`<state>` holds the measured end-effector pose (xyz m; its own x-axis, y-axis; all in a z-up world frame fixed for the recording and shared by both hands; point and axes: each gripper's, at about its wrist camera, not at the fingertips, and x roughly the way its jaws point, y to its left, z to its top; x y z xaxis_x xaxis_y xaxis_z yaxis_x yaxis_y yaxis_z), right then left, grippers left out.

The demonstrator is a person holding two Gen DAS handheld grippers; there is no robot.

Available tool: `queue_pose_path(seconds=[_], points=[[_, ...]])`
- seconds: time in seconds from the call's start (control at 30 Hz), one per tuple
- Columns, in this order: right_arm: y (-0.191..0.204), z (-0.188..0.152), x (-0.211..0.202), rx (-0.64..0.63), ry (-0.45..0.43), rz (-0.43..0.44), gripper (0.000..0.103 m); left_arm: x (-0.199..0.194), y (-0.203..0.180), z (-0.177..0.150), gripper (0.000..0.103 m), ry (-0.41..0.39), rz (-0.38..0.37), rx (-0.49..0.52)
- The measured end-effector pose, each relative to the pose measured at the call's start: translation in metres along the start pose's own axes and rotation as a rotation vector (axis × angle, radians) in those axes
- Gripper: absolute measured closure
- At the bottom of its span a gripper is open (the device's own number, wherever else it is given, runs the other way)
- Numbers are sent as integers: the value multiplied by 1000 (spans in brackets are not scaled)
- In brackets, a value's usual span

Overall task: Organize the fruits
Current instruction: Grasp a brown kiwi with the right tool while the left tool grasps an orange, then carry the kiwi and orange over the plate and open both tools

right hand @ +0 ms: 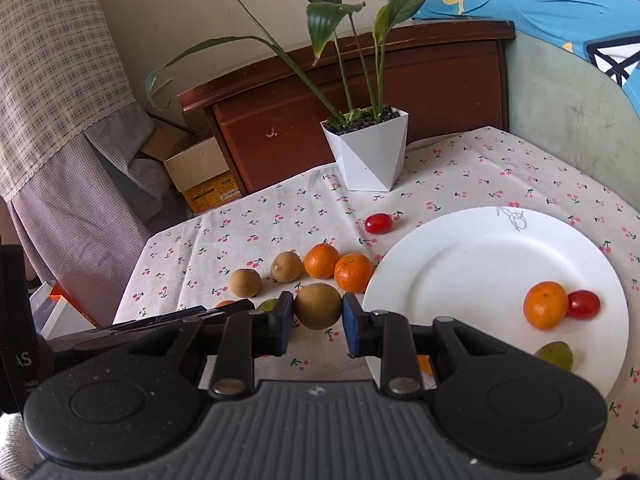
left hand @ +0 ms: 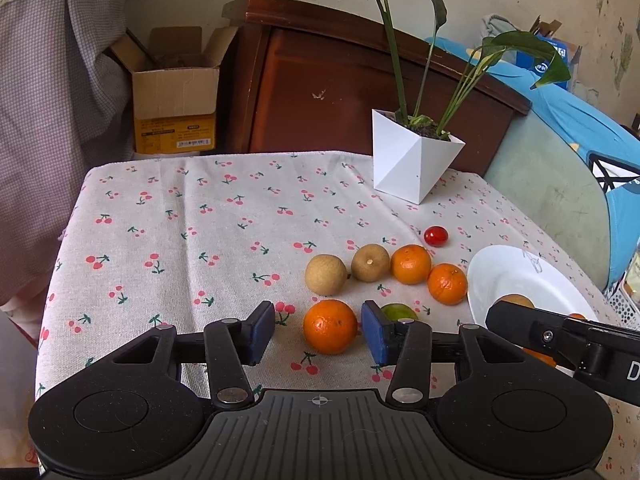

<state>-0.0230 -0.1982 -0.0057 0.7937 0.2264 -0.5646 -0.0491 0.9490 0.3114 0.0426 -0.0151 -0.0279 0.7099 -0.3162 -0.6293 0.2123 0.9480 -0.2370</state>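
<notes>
My right gripper is shut on a brown longan, held above the cloth just left of the white plate. The plate holds an orange, a cherry tomato and a green fruit. My left gripper is open around an orange on the tablecloth, with a green fruit behind its right finger. Beyond lie two longans, two oranges and a cherry tomato.
A white faceted plant pot stands at the table's far edge. A wooden headboard is behind it, a cardboard box to the left, a green sofa to the right. The cherry-print tablecloth covers the table.
</notes>
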Motion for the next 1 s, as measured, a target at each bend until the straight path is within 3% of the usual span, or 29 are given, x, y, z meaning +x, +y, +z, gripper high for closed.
queue_pose_path(seconds=[0.17,0.27,0.4,0.63,1.0], points=[[1,6,-1,-39,32,35,77,2,-6,-2,67,3,-4,39],[-9,8,-4,36,16,50,77,1,-7,-3,76,8,-15,42],[-16,8,-3,100,16,74,77,0,-8,-5,76,1,-12,64],[-15,8,1,81,11,77,77,-3,-12,-5,77,1,8,69],[-43,19,-20,125,-54,37,77,-25,-34,15,77,-4,-111,43]])
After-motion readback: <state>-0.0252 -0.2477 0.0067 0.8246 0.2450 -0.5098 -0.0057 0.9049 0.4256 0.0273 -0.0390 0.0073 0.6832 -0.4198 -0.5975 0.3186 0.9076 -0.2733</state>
